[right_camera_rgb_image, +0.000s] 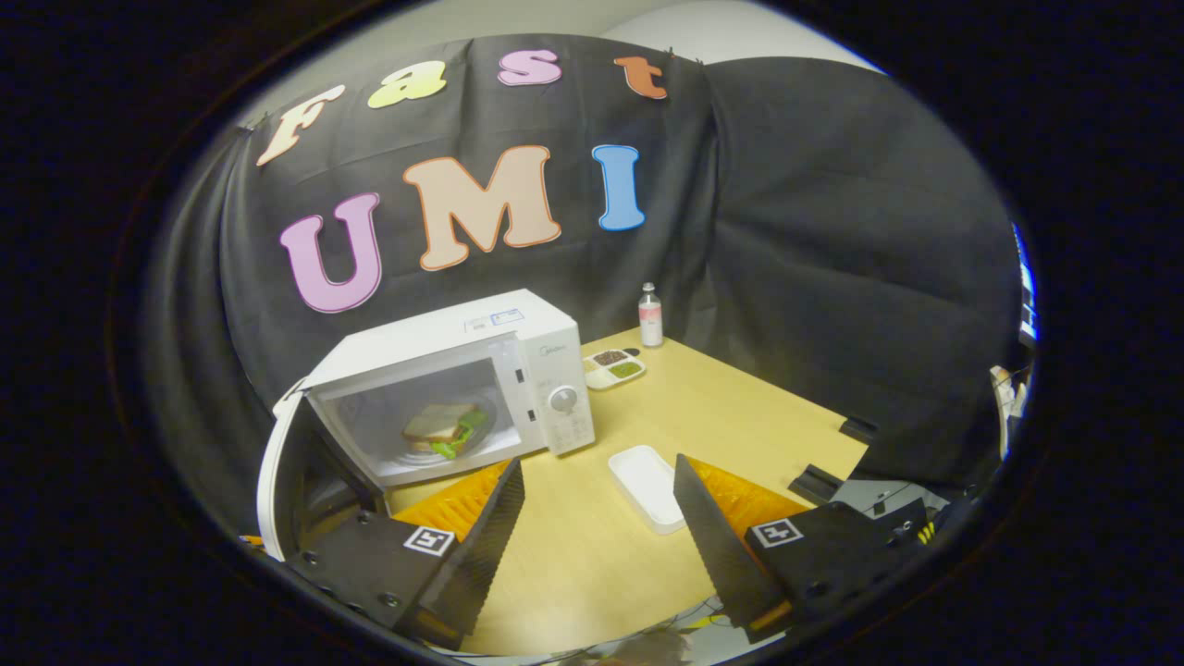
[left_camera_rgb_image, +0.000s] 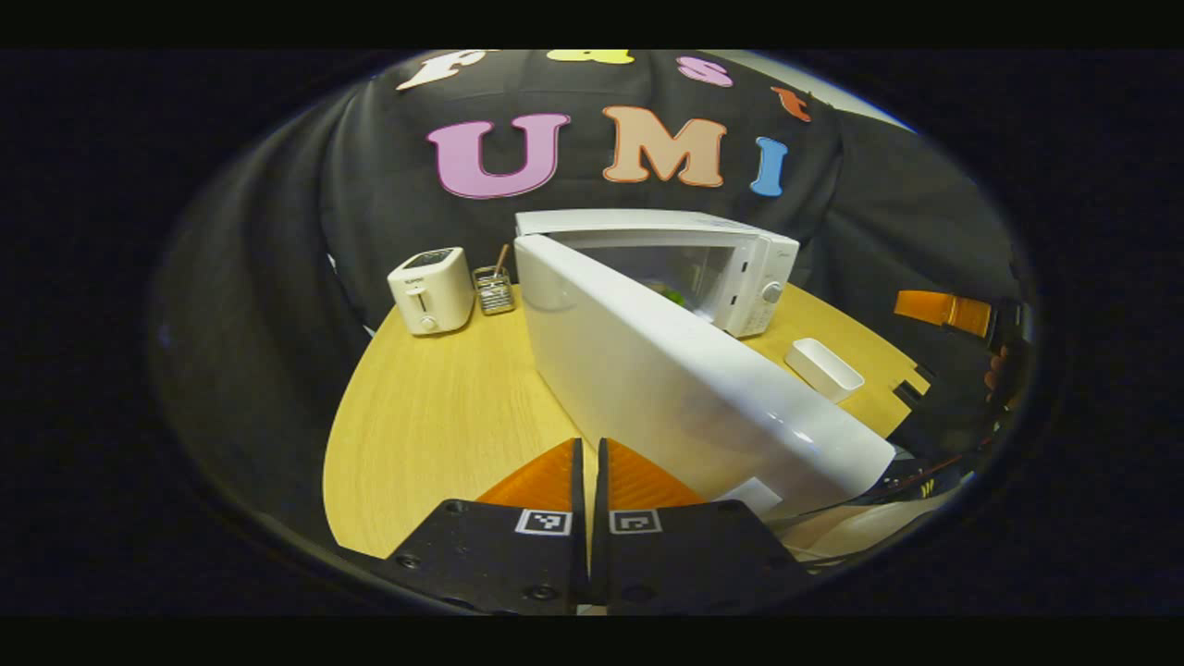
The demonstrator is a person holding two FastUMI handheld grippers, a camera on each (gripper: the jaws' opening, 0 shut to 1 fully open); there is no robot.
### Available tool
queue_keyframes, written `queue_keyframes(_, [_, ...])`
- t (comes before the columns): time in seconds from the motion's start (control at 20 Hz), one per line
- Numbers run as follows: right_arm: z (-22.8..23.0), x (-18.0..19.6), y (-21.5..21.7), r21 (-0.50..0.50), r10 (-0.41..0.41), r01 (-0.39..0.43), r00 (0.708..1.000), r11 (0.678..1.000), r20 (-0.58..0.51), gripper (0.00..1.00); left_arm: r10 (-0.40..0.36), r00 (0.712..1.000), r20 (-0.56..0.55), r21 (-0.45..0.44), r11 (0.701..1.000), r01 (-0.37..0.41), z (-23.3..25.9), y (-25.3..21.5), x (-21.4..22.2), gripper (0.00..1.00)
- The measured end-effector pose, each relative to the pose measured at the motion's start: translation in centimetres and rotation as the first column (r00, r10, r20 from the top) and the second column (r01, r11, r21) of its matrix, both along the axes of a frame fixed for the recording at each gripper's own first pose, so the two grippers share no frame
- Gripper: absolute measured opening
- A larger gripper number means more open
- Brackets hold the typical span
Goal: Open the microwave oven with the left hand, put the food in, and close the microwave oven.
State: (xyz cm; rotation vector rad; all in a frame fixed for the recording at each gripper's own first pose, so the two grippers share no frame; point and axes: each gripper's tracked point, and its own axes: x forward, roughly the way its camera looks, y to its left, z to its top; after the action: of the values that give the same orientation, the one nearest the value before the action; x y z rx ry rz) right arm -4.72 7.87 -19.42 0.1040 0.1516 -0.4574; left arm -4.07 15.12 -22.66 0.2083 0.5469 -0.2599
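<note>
The white microwave (right_camera_rgb_image: 518,338) stands on the wooden table (right_camera_rgb_image: 740,416) with its door (right_camera_rgb_image: 276,481) swung wide open. A sandwich with green lettuce (right_camera_rgb_image: 444,427) lies on the plate inside the cavity. My right gripper (right_camera_rgb_image: 597,486) is open and empty, hovering over the table in front of the oven. In the left gripper view the door's white outer face (left_camera_rgb_image: 666,379) runs from the microwave (left_camera_rgb_image: 749,268) towards me. My left gripper (left_camera_rgb_image: 589,467) is shut with nothing between its fingers, just left of the door's near end.
An empty white tray (right_camera_rgb_image: 647,486) lies in front of the control panel, also seen as the tray (left_camera_rgb_image: 823,368). A small divided dish (right_camera_rgb_image: 613,367) and a bottle (right_camera_rgb_image: 650,316) stand behind the oven's right side. A white toaster (left_camera_rgb_image: 430,291) and a utensil holder (left_camera_rgb_image: 495,289) sit left of it.
</note>
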Motion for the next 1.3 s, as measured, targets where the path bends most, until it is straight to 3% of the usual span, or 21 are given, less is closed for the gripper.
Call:
queue_keyframes(0.25, [0.3,0.1,-3.4,-0.002,-0.014,0.014,1.000,1.000,-0.009,0.92,-0.029,0.999,-0.021,-0.013,0.999,0.029,-0.5,-4.1,1.0,0.01])
queue_keyframes(0.5, [1.1,1.0,-6.7,0.013,-0.013,0.013,1.000,1.000,0.001,0.92,-0.010,1.000,-0.028,-0.043,0.999,0.008,-0.7,-7.5,2.6,0.00])
queue_keyframes(0.55, [1.4,1.5,-7.2,0.014,-0.003,0.003,1.000,1.000,0.005,1.00,-0.002,1.000,-0.028,-0.055,0.998,0.001,-0.6,-8.2,3.1,0.01])
queue_keyframes(0.75, [2.1,3.4,-8.5,0.006,0.054,-0.054,0.998,0.999,0.009,1.00,0.021,1.000,0.002,-0.073,0.997,-0.020,-0.1,-11.2,5.4,0.01])
queue_keyframes(0.8, [2.4,3.9,-8.8,-0.002,0.070,-0.070,0.997,0.998,0.010,0.92,0.023,1.000,0.012,-0.079,0.997,-0.022,-0.1,-12.0,6.0,0.01])
queue_keyframes(0.85, [2.5,4.3,-9.1,-0.010,0.085,-0.085,0.996,0.996,0.009,1.00,0.029,0.999,0.016,-0.082,0.996,-0.028,-0.2,-12.8,6.5,0.01])
queue_keyframes(1.0, [3.5,5.2,-9.9,-0.037,0.122,-0.121,0.992,0.992,0.023,1.00,0.051,0.998,0.033,-0.084,0.995,-0.048,-0.2,-15.2,8.1,0.01])
queue_keyframes(1.05, [3.7,5.5,-10.3,-0.047,0.130,-0.129,0.991,0.991,0.028,0.92,0.054,0.998,0.041,-0.086,0.995,-0.051,-0.2,-16.0,8.6,0.01])
queue_keyframes(1.1, [3.8,5.7,-10.7,-0.055,0.139,-0.137,0.990,0.989,0.029,1.00,0.056,0.997,0.047,-0.091,0.995,-0.052,-0.2,-16.7,9.2,0.01])
queue_keyframes(1.3, [4.2,6.0,-11.7,-0.071,0.168,-0.165,0.985,0.984,0.032,1.00,0.065,0.995,0.071,-0.111,0.992,-0.056,0.3,-19.0,11.5,0.01])
